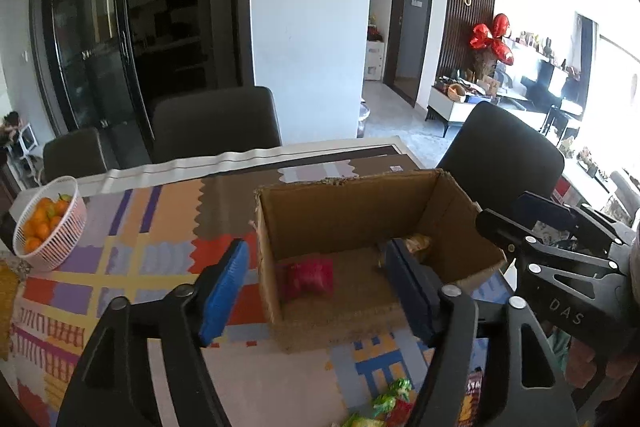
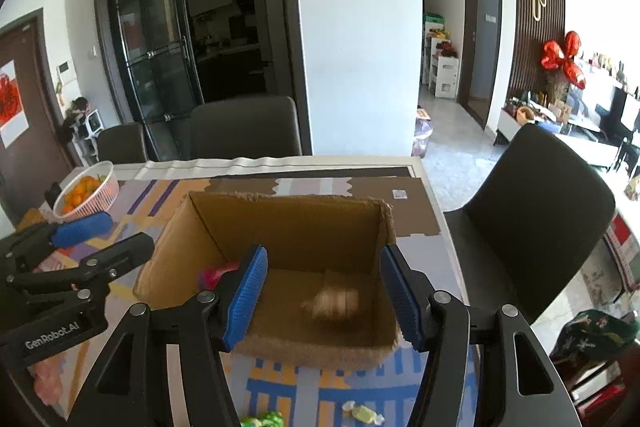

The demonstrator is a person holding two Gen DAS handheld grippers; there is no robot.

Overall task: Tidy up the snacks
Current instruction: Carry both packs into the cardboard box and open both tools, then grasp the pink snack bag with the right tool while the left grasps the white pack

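Note:
An open cardboard box [image 1: 344,211] [image 2: 288,223] stands on the patterned tablecloth. A red snack packet [image 1: 309,277] [image 2: 214,273] lies inside at its left. A tan snack [image 2: 334,305], blurred, is inside at the right, and also shows in the left wrist view [image 1: 418,242]. My left gripper [image 1: 320,287] is open and empty over the box's near left corner. My right gripper [image 2: 324,297] is open and empty above the box's near edge. Green and red wrapped candies [image 1: 386,405] [image 2: 362,413] lie on the cloth in front of the box.
A white basket of oranges [image 1: 50,227] [image 2: 86,193] stands at the table's left. Dark chairs [image 1: 216,123] [image 2: 532,211] stand at the far side and right of the table. The right gripper's body [image 1: 560,247] is to the right of the box.

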